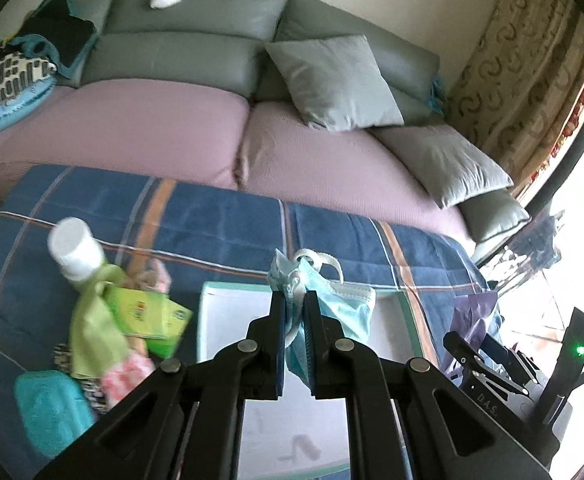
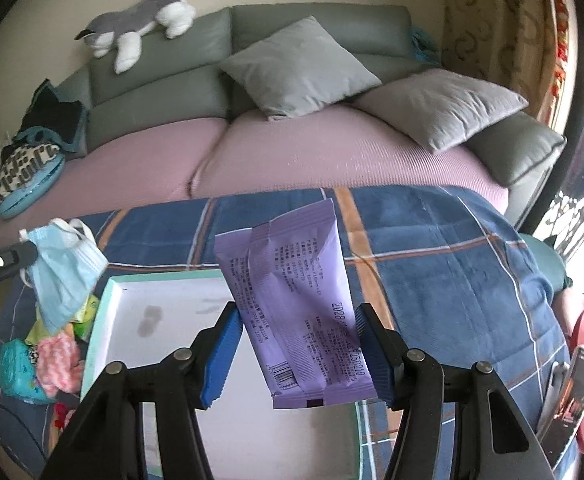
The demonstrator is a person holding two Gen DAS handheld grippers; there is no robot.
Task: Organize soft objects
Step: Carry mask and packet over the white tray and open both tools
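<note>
Left wrist view shows the left gripper [image 1: 294,300] with its fingers closed on a light blue face mask [image 1: 334,300], which hangs above a shallow white tray [image 1: 227,304] lying on a blue plaid blanket [image 1: 211,216]; behind it stands a sofa [image 1: 151,120] with pink seat covers and grey cushions. Right wrist view shows the right gripper [image 2: 298,320], its fingers gripping a purple packet [image 2: 292,292] by both side edges over the same tray [image 2: 131,296], while a plush husky [image 2: 139,20] lies on the sofa back near a patterned curtain [image 2: 492,20].
</note>
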